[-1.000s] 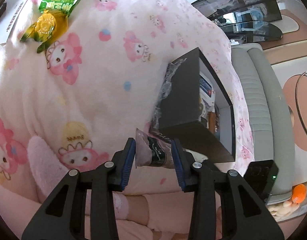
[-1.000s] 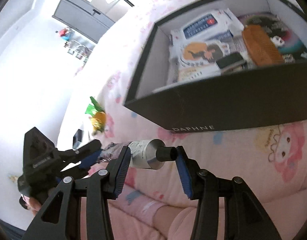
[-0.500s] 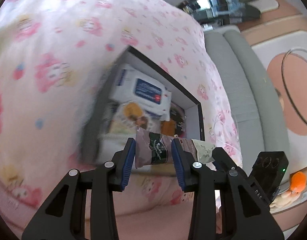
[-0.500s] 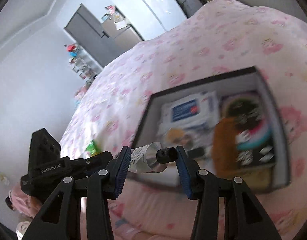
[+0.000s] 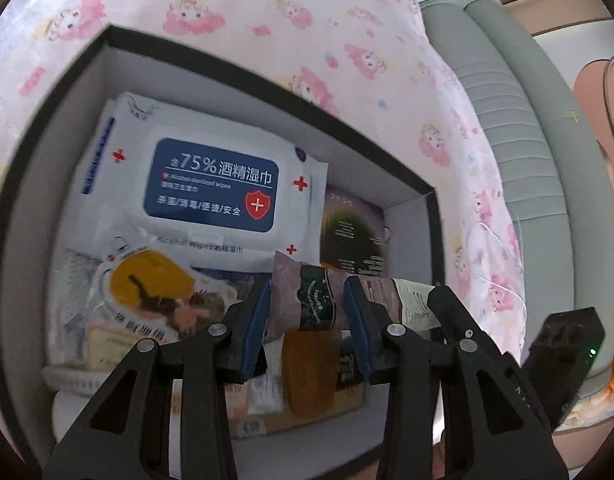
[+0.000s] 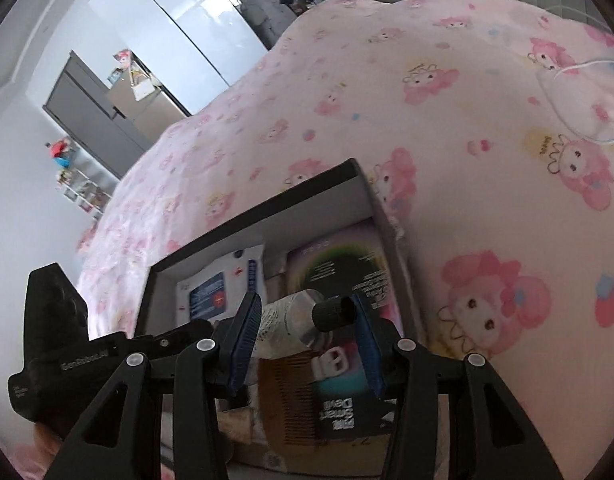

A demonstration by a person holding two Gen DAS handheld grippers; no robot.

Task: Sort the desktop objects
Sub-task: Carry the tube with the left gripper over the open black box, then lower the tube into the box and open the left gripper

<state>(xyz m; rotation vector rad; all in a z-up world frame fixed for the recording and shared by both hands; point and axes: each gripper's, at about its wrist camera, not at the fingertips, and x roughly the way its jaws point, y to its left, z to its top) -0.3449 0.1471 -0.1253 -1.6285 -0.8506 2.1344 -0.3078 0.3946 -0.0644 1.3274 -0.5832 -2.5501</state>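
A squeezed tube (image 5: 307,300) with a mauve and dark green label hangs over the open black box (image 5: 267,76). My left gripper (image 5: 307,300) is shut on the tube's crimped end. In the right wrist view my right gripper (image 6: 307,316) is shut on the same tube (image 6: 287,320) at its silver shoulder. The tube's black cap (image 6: 331,312) rests against the right pad. The box (image 6: 267,204) holds a white and blue wipes pack (image 5: 211,184), an amber comb (image 5: 311,376), a dark purple carton (image 5: 351,236) and a sachet with a yellow picture (image 5: 147,292).
The box lies on a pink cartoon-print blanket (image 5: 327,20) that spreads all around it. A grey sofa edge (image 5: 527,140) runs along the right. A white cable (image 6: 579,100) lies on the blanket. A grey cabinet (image 6: 99,120) and a white wall stand far off.
Both grippers have carried the tube from in front of the box's side wall to above its open inside. The box now shows from above. Both grips look unchanged.
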